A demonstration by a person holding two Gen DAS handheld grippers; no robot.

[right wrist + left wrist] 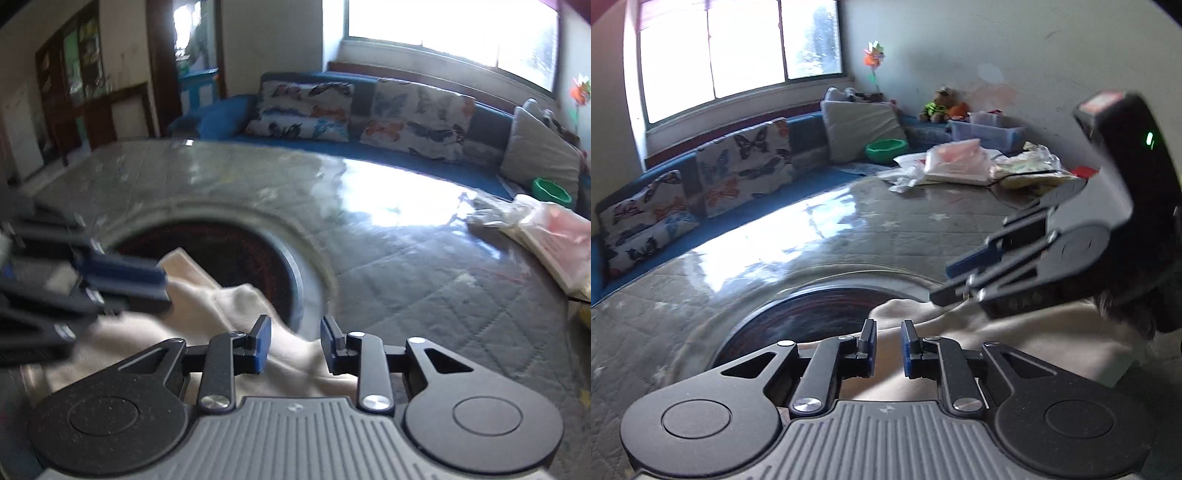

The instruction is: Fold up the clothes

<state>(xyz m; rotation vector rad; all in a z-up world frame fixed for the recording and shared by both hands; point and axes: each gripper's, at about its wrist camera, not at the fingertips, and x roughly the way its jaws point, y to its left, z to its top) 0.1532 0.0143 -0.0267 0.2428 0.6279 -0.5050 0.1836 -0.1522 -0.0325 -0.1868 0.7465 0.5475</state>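
both grippers, left and right, jaws narrowly spread over soft, rumpled cream cloth.

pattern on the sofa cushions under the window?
Butterflies, orange, blue and dark, on a white ground: the sofa cushions. Clearest in the right wrist view.
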